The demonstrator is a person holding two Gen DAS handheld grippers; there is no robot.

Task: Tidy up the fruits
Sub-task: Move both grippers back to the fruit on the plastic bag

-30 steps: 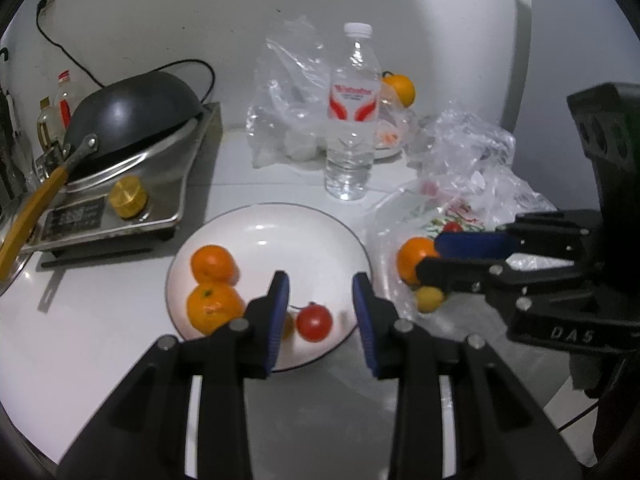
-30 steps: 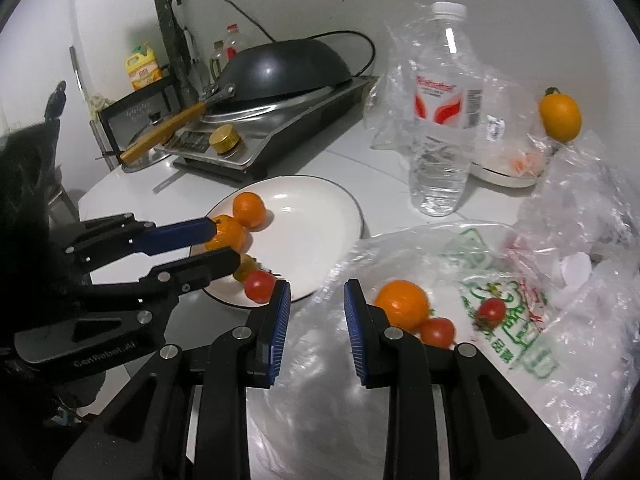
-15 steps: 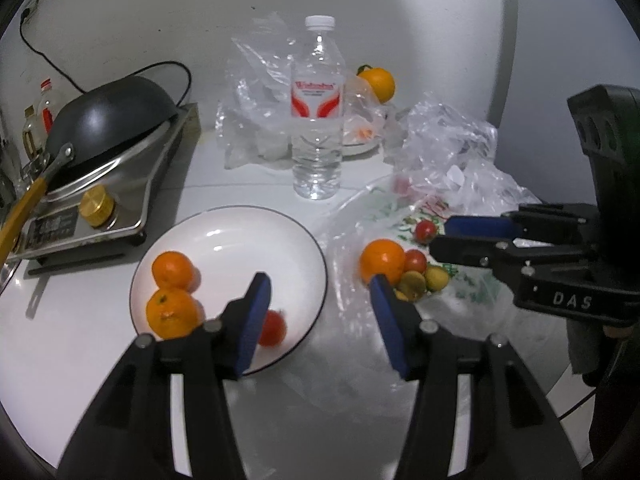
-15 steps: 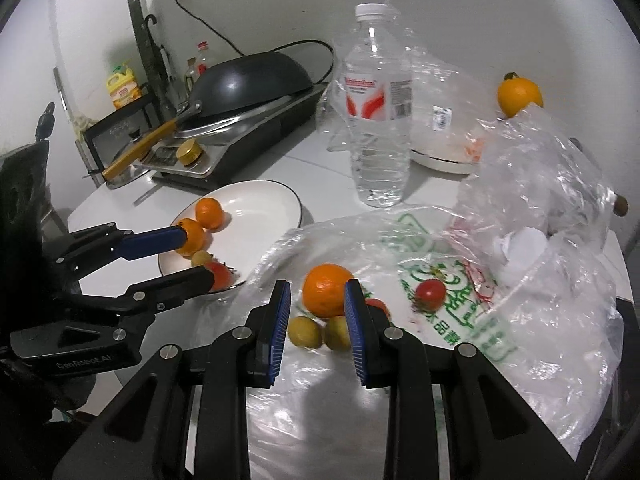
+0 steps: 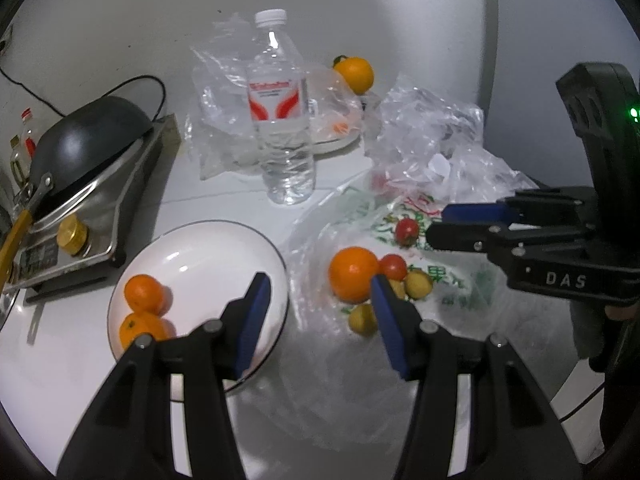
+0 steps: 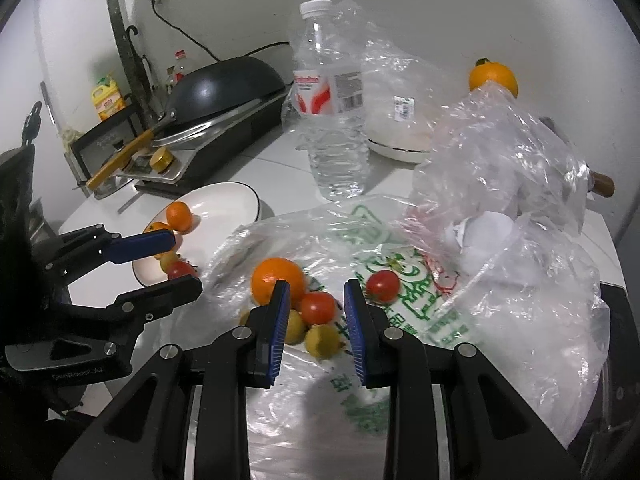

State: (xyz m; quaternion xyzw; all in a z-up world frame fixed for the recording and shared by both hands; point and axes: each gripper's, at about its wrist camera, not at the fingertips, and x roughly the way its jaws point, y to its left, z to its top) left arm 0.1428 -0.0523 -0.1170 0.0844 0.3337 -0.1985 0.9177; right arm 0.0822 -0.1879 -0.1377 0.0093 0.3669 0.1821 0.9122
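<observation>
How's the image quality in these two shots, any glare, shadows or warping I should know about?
Left wrist view: strong fisheye bending with black corners; glare spots on the white plate and the wok; the left gripper is sharp. Right wrist view: same distortion; the plastic bag glints and veils what is behind it; a soft shadow lies under the right gripper.

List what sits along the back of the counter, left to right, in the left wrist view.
Black wok on the cooker → clear water bottle → orange on the back plate → crumpled clear plastic bag.
</observation>
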